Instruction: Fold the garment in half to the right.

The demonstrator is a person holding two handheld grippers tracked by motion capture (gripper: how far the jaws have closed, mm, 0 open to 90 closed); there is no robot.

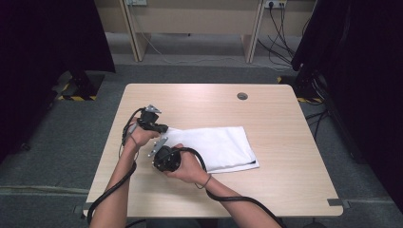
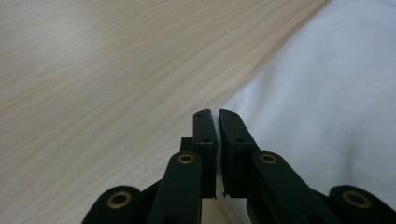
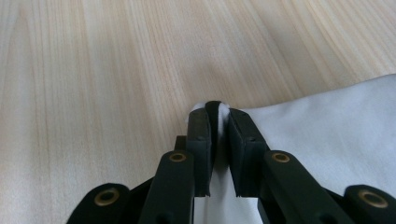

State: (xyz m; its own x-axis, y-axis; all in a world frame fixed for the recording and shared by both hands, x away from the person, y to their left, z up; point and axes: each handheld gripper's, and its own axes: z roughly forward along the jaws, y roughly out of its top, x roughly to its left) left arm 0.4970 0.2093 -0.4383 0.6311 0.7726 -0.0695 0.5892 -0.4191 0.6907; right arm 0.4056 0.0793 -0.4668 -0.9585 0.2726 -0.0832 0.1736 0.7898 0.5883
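The right gripper (image 3: pixel 218 114) has its jaws clamped on a corner of the white cloth (image 3: pixel 327 140). Just beyond, the left gripper (image 2: pixel 215 114) has its jaws together at the cloth's far left edge. The cloth lies folded on the tabletop (image 1: pixel 285 118).

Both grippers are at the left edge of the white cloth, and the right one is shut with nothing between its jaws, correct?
Not quite. The right gripper is shut on the white cloth: the right gripper view shows a fold of it pinched between the jaws. Both grippers are indeed at the cloth's left edge.
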